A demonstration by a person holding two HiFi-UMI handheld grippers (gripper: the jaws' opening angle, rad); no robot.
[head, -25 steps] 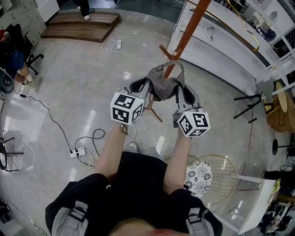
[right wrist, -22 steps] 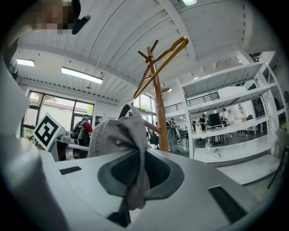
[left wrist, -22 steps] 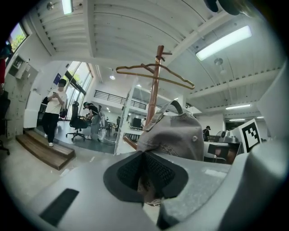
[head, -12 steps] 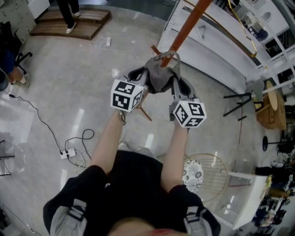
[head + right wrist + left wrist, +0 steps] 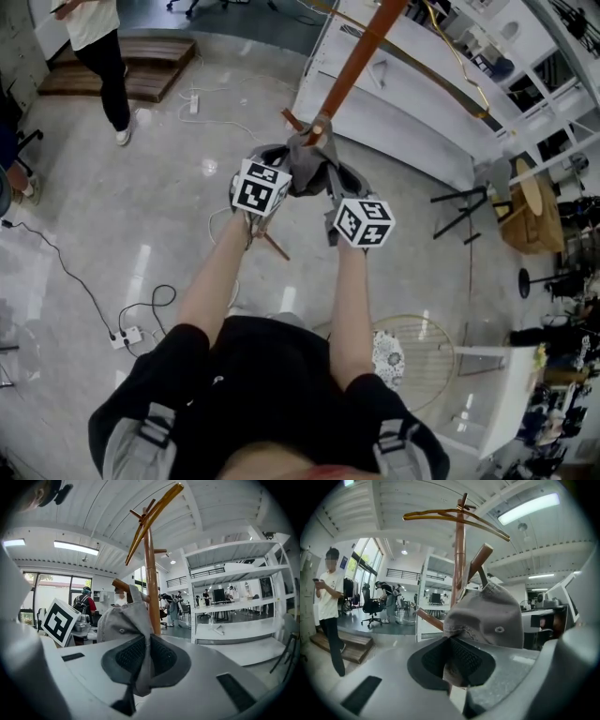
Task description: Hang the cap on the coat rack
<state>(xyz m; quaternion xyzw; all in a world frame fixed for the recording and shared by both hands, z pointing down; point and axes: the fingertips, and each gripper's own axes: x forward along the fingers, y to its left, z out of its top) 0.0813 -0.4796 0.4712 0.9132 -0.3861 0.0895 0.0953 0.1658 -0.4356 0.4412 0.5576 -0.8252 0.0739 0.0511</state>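
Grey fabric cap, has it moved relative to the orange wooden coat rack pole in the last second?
Yes. The grey fabric cap has moved up closer to the orange wooden coat rack pole.

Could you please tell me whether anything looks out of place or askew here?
Nothing is damaged or spilled. The grey cap is just crumpled, pinched at two edges by the left hand-held gripper and right hand-held gripper, right at a peg of the coat rack; whether it hangs on it, I cannot tell.

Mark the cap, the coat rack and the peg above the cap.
cap (image 5: pixel 492 616): left gripper view, grey crown.
coat rack (image 5: pixel 361 52): head view, orange pole.
peg (image 5: pixel 476 566): left gripper view, middle of its shaft.
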